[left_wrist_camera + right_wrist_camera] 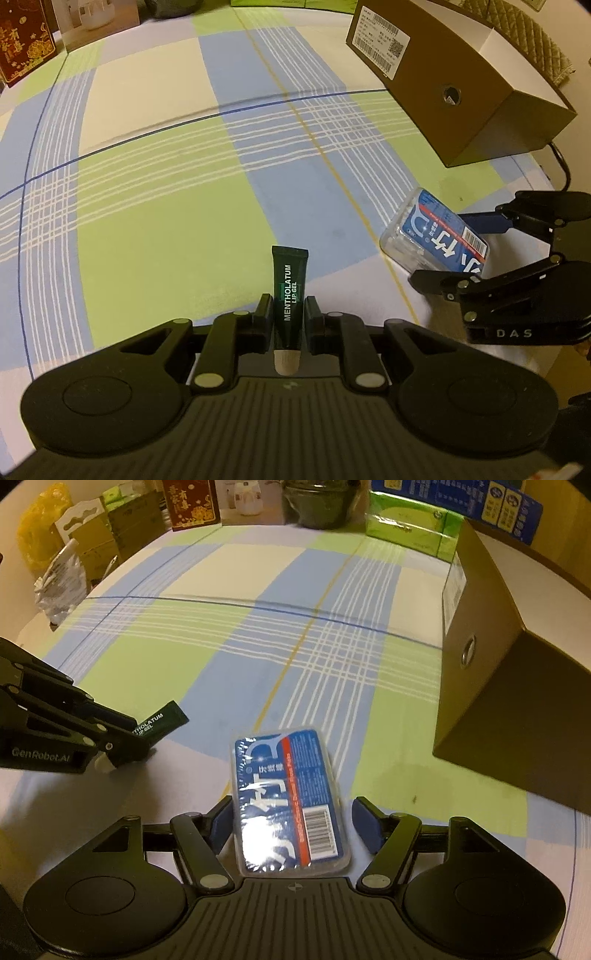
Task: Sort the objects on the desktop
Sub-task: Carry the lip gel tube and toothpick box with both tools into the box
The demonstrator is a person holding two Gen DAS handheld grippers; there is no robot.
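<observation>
Left gripper (286,314) jaws pinching the dark lip gel tube (289,295), right gripper (295,821) jaws spread around the blue floss-pick box (290,801), brown cardboard box (517,686) beyond at the checked table's (221,657) right edge.

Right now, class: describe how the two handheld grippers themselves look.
Both are matte black linkage grippers with silver rivets and ribbed bases. The left gripper has black pads and "GenRobot.AI" on its side; the right gripper has blue pads and "DAS" lettering.
</observation>
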